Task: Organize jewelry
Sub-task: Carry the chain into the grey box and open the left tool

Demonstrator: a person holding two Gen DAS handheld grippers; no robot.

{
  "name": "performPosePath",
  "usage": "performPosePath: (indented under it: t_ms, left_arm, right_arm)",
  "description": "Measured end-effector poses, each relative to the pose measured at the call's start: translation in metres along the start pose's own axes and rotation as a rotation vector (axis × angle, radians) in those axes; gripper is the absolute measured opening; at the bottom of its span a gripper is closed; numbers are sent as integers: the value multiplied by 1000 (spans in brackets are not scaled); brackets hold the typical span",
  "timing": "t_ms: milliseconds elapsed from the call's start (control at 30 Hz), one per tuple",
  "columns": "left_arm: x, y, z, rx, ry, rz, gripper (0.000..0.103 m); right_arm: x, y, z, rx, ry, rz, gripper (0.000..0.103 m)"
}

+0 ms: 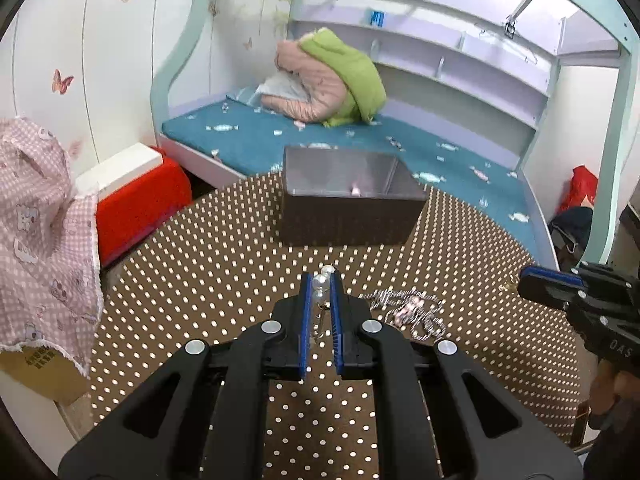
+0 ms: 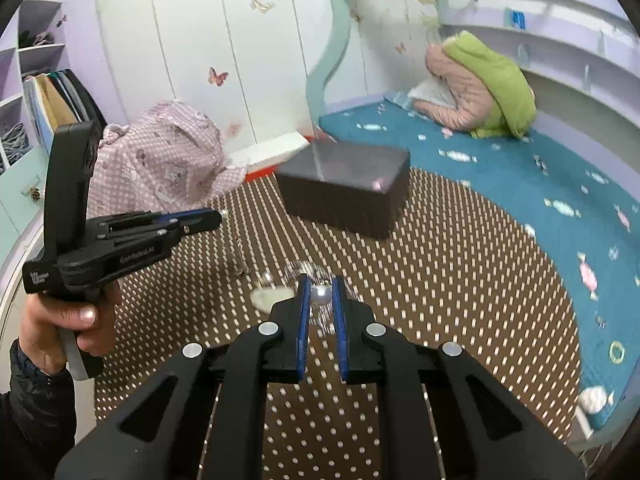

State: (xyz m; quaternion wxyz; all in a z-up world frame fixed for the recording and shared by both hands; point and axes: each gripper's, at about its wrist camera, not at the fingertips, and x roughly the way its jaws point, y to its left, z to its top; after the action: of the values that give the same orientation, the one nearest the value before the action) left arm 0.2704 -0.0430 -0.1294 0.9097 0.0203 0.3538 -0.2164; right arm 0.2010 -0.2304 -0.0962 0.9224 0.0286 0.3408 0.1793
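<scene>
Left gripper (image 1: 321, 280) pinched tight on a pearl earring (image 1: 320, 282), only by the tip, so could slip out and roll away on the table (image 1: 200, 280). Right gripper (image 2: 321, 290) squeezed shut on a round pearl (image 2: 321, 295), picture blurry there, so could pop loose with a quick swing. Silver chain (image 1: 408, 308) lying loose just beside the left gripper, easy to snag and drag. Plenty of open table ahead up to the dark box (image 1: 352, 204), open on top. Table edge close on the left, bed (image 1: 248, 136) right behind the box
</scene>
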Motion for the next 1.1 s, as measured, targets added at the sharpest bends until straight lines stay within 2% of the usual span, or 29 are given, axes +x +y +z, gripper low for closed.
performPosePath:
  t_ms: [267, 467, 567, 733, 867, 1100]
  left_arm:
    - [-36, -2, 38, 14, -71, 12, 8]
    - [-47, -5, 82, 29, -102, 7, 8]
    - [-45, -10, 104, 39, -109, 8, 8]
    - [-27, -13, 140, 30, -96, 18, 8]
    - [-3, -11, 159, 13, -63, 30, 8]
    - [37, -12, 169, 8, 13, 35, 9]
  right_arm:
    - [-13, 8, 59, -80, -57, -6, 10]
    - [-7, 0, 113, -102, -64, 3, 10]
    - [7, -8, 136, -97, -31, 13, 10]
    - [36, -23, 156, -71, 42, 14, 10]
    - [66, -34, 162, -40, 118, 20, 10]
    - [109, -47, 158, 13, 216, 11, 11]
